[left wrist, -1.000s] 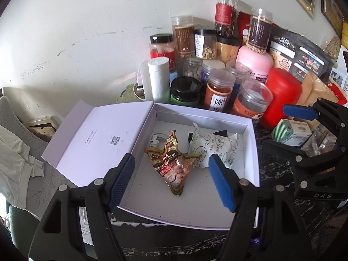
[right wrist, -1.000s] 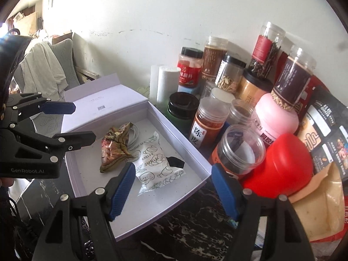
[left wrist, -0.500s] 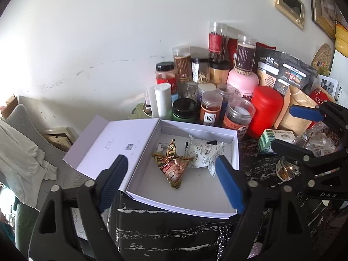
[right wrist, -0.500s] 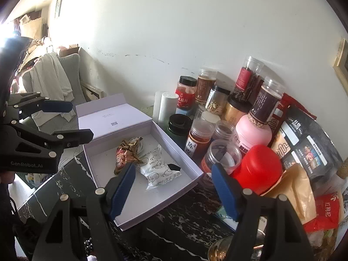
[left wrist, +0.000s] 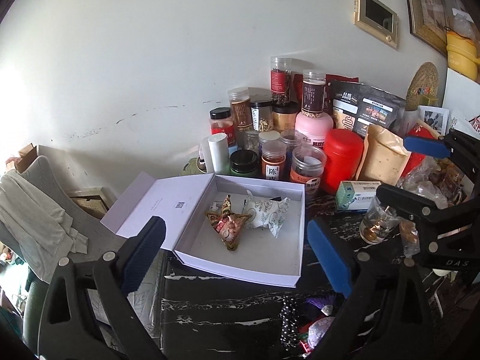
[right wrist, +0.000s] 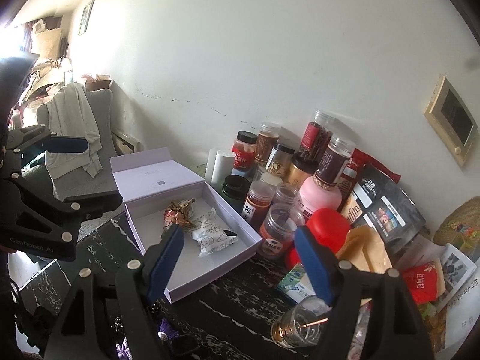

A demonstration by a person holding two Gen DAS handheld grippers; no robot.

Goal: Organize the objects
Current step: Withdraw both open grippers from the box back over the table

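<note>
My black marble tabletop (left wrist: 240,297) carried an open white box (left wrist: 295,234) at its left edge, jars (left wrist: 309,165) crowding its back edge.

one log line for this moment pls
left gripper: opening, empty | right gripper: opening, empty | white box: lid open, two snack packets inside

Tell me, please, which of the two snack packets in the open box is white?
The white packet, printed with green drawings, nearer the jars; the other packet is red-gold.
</note>
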